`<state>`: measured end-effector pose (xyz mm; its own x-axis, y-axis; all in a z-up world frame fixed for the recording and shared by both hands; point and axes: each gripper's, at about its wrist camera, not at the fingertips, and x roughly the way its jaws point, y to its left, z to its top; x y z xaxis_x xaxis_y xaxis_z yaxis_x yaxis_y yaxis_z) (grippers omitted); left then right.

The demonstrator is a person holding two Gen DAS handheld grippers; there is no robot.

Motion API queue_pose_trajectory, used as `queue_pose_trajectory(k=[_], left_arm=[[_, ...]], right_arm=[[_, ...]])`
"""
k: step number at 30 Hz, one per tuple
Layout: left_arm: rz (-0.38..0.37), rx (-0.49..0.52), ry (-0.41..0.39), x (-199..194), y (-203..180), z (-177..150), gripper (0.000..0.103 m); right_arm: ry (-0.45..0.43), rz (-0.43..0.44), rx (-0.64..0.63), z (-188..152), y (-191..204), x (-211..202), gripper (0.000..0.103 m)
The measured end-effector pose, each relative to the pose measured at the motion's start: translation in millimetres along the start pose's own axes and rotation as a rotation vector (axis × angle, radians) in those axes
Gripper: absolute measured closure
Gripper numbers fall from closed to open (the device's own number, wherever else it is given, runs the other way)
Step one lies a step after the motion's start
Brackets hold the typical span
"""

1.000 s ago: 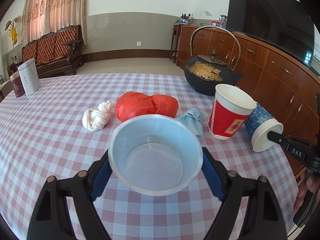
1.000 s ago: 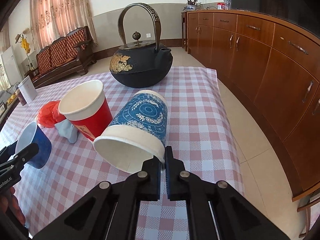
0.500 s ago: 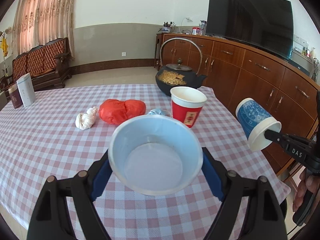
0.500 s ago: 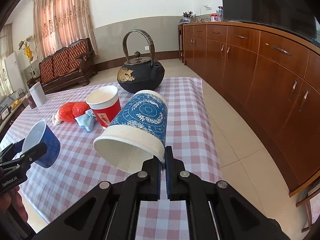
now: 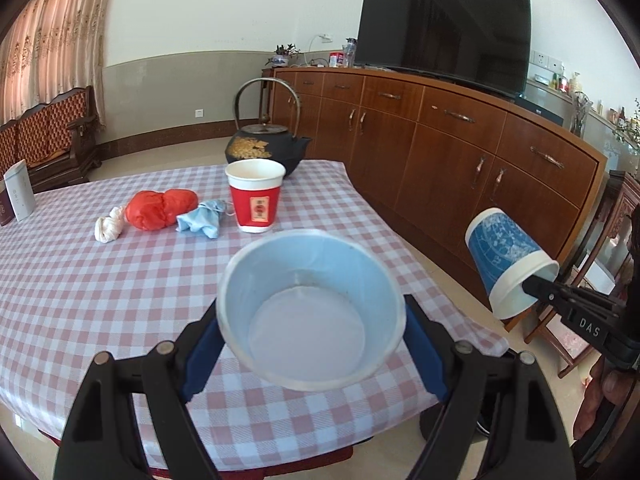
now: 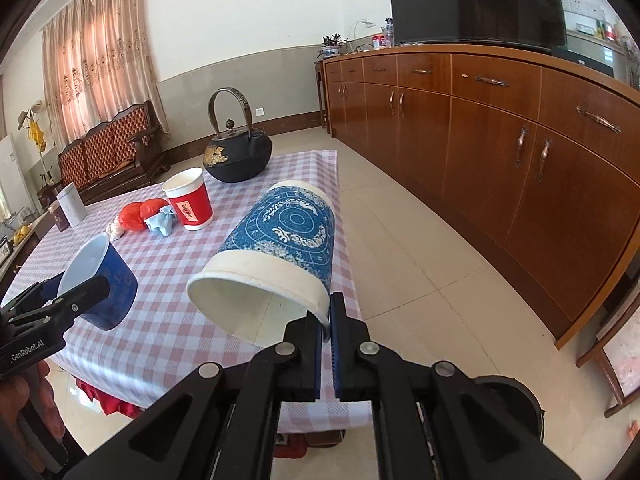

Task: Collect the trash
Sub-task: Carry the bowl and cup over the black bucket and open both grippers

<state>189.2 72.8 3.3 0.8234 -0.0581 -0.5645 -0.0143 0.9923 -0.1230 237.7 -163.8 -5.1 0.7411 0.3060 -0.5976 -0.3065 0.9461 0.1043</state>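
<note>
Legible writing: "DAS" in white on the arm of the right claw (image 5: pixel 532 284) as seen from the left wrist; "GenRobot.AI" on the body of the left claw (image 6: pixel 76 292) as seen from the right wrist; the yellow label on the red paper cup (image 5: pixel 256 200) carries characters too small to read. Paper cups, three: one dark blue cup (image 5: pixel 310 308), pale inside and empty, gripped across its sides by the left claw with its blue pads set against the wall, held above the near edge of the tabletop (image 5: pixel 80 280); one blue-and-white patterned cup (image 6: pixel 276 256), tilted on its side with the mouth toward the camera, nothing visible inside, its white rim pinched between the pressed-together fingers of the right claw, held beyond the tabletop edge over the tiled floor (image 6: pixel 400 240); one red paper cup standing upright on the checked cloth, contents not visible. Loose trash on the tabletop, three pieces in a row beside the red cup: crumpled light blue mask (image 5: pixel 202 218), touching the cup side; red crumpled bag (image 5: pixel 160 208); white knotted wad (image 5: pixel 108 226). Black cast-iron teapot (image 5: pixel 264 148), one, lid on, gold decoration, behind the red cup. Two tins (image 6: pixel 70 208) at the far left edge. One television (image 5: pixel 444 28) on the wooden sideboard (image 5: pixel 440 140).
</note>
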Motion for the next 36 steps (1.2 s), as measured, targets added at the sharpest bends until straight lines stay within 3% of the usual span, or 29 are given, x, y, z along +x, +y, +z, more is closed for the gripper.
queue_pose_trajectory(k=[13, 36], left_arm=[[-0.107, 0.118, 0.008, -4.5, -80.5, -10.8, 0.020], [-0.271, 0.232, 0.075, 21.2, -169.7, -33.1, 0.020]], right_arm=[[0.001, -0.118, 0.126, -51.6, -82.1, -55.5, 0.099], [0.035, -0.256, 0.225, -95.1, -150.5, -86.5, 0.099]])
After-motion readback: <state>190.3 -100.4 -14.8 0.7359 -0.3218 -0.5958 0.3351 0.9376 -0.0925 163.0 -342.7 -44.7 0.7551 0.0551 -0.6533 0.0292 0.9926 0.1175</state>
